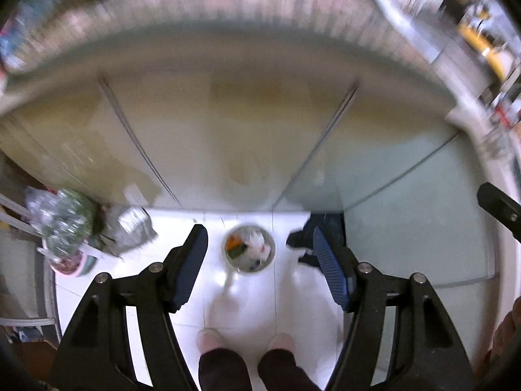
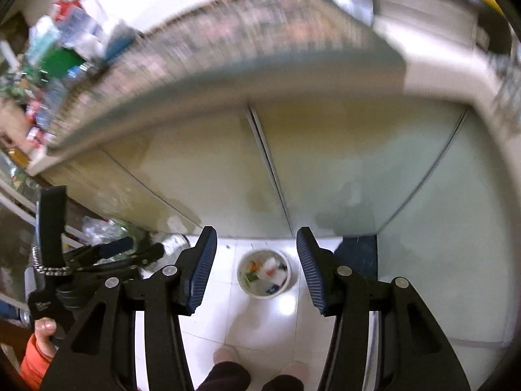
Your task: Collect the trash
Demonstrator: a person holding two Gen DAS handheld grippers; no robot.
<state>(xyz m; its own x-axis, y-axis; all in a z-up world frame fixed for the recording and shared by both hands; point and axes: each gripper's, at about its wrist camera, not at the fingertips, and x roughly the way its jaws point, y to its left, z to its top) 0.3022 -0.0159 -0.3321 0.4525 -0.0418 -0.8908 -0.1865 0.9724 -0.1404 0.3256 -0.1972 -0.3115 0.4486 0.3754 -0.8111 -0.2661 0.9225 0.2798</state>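
Note:
A small white bin [image 1: 249,249] stands on the white tiled floor far below, holding crumpled white paper and orange and green scraps. My left gripper [image 1: 259,229] hangs high above it, open, with nothing between its blue pads. In the right wrist view the same bin [image 2: 264,272] lies below my right gripper [image 2: 256,229], which is also open and empty. At the left of that view is the left gripper [image 2: 140,249], held by a hand [image 2: 44,329] in an orange sleeve. Both views are blurred by motion.
Pale cabinet doors [image 1: 228,137] under a counter edge fill the background. Clear plastic bags with bottles [image 1: 65,224] lie left of the bin, and a dark cloth [image 1: 325,228] lies to its right. The person's two feet [image 1: 247,342] stand on the tiles in front of the bin.

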